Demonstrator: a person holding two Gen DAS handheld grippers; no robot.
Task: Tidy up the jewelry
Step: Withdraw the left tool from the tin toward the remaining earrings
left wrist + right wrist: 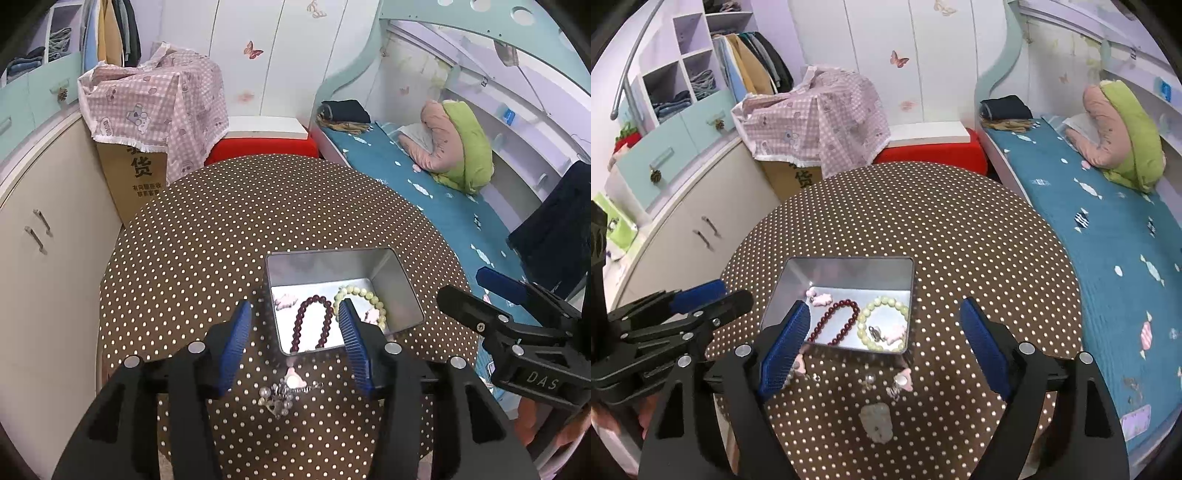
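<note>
An open silver tin sits on the dotted round table. Inside lie a dark red bead bracelet, a pale green bead bracelet and pink charms. In front of the tin on the cloth lie a pearl and silver piece, a pink charm earring and a pale jade pendant. My left gripper is open and empty over the tin's near edge. My right gripper is open and empty, above the near edge too.
The round table has a brown polka-dot cloth. A bed with a teal sheet runs along the right. A cardboard box under a pink checked cloth and a red stool stand behind the table. Cabinets stand left.
</note>
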